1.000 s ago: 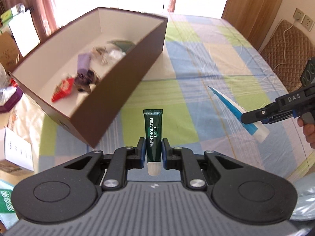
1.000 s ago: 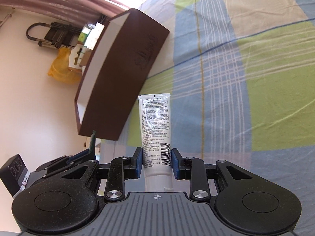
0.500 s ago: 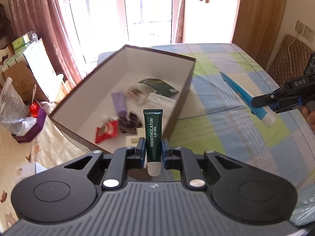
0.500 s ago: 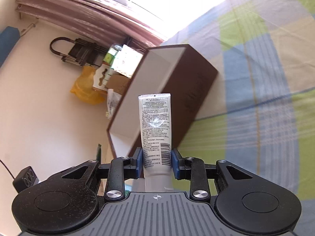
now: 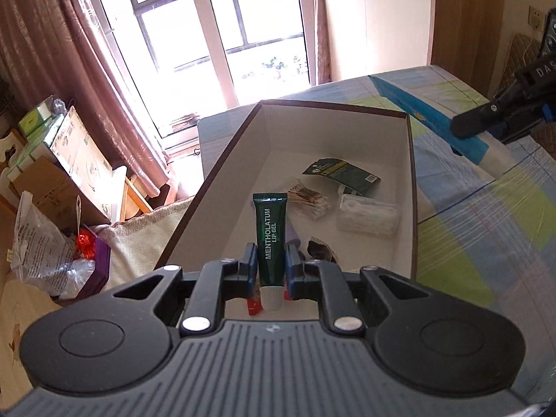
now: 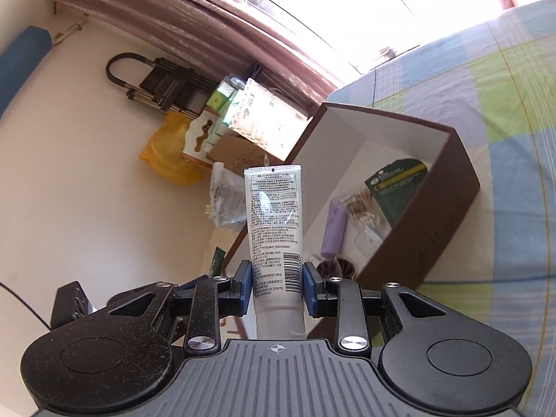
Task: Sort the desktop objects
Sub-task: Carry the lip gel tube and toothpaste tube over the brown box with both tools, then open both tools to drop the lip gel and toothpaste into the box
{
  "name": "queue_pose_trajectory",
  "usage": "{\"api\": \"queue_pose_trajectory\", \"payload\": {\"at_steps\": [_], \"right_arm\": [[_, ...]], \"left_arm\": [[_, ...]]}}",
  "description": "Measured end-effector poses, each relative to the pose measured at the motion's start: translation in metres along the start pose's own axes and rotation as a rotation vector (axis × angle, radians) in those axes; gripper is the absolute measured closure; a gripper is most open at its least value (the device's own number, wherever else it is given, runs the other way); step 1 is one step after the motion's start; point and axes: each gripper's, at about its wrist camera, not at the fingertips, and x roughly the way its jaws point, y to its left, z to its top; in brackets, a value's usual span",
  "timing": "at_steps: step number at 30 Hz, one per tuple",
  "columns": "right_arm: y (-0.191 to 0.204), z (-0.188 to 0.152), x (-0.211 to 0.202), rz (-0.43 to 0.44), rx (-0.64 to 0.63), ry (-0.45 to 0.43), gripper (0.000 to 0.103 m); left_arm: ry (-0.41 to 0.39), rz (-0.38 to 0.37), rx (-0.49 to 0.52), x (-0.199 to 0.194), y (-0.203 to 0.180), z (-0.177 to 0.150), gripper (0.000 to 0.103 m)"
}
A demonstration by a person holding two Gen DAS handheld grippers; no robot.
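Left gripper (image 5: pixel 271 271) pinching green lip gel tube (image 5: pixel 270 236) near cap, poised over near end of brown box (image 5: pixel 413 208), likely for drop.

Right gripper (image 6: pixel 277 286) clamped on white cream tube (image 6: pixel 274 222) low on body, off box's right side, presumably awaiting turn.

Inside box: purple tube (image 6: pixel 333 229) mid-floor, cotton swabs (image 5: pixel 309 199), white packet (image 5: pixel 368 217), green card packet (image 5: pixel 342 175) toward far wall.

Beyond: checked cloth (image 5: pixel 486 229), window (image 5: pixel 222 27).
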Motion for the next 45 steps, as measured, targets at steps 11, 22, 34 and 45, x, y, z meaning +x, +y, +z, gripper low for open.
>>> {"api": "queue_pose_trajectory", "payload": {"at_steps": [11,22,34,45], "right_arm": [[0.007,0.036,0.077,-0.249,-0.146,0.060,0.070],[-0.013,0.048,0.134,-0.398,-0.206,0.133,0.070],[-0.024,0.060,0.148,-0.423,-0.186,0.158,0.070],[-0.023,0.069,0.155,-0.410,-0.183,0.149,0.070]], "left_arm": [[0.074,-0.020,0.125,0.085,0.025,0.019,0.090],[0.183,-0.023,0.162,0.168,0.028,0.028,0.090],[0.237,-0.014,0.149,0.191,0.030,0.027,0.087],[0.225,-0.017,0.146,0.184,0.030,0.031,0.084]]}}
